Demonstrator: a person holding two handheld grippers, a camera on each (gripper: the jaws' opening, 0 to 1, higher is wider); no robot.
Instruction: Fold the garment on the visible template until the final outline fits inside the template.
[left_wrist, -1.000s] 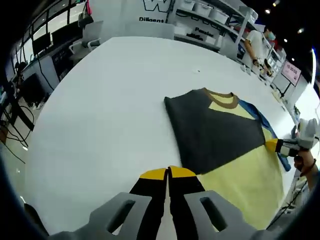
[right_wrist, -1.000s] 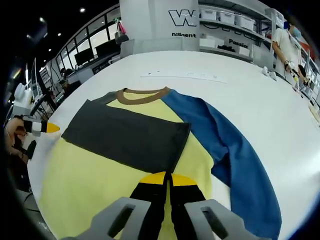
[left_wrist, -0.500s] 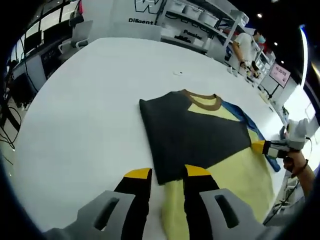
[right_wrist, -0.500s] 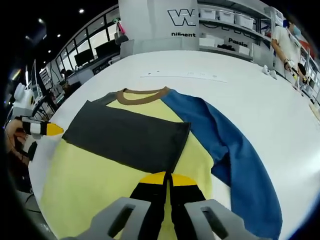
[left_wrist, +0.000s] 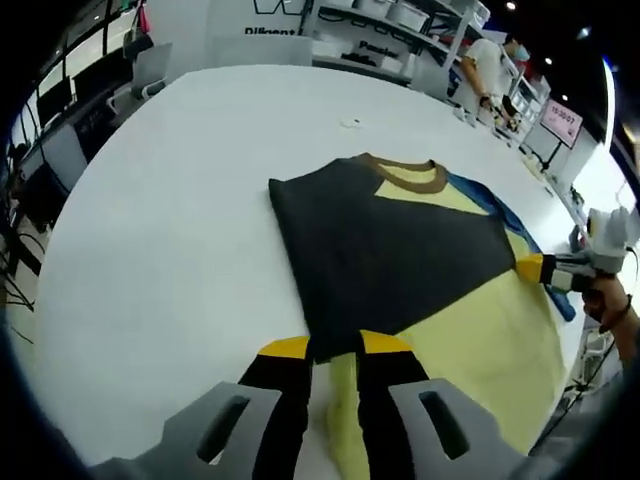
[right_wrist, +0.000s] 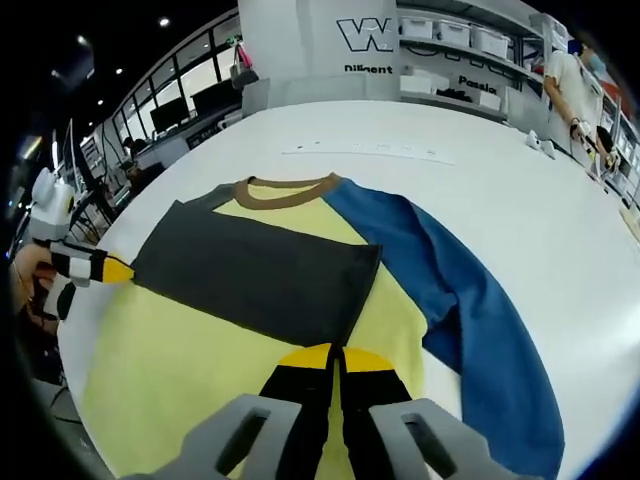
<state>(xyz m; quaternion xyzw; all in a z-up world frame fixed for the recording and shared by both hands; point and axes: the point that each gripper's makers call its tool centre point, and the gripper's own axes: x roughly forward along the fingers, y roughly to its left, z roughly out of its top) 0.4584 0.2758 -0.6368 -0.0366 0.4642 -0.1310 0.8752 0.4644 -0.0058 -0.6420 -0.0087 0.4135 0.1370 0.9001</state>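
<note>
Mid-fold: the dark sleeve lies across the shirt. Left tongs straddle its cuff, parted; right tongs closed. Next, probably fold the blue sleeve.

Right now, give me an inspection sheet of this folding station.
Surface: white table, broad and bare around the garment.
Job's things: yellow shirt lying flat, brown collar, dark grey sleeve folded across the chest, blue sleeve spread out; template not made out.
Clutter: small item beyond the collar, too small to tell.
Grippers: left gripper open at the grey sleeve's end; right gripper shut over the yellow body.
Cables: nothing seen.
Surroundings: shelving, person standing.
</note>
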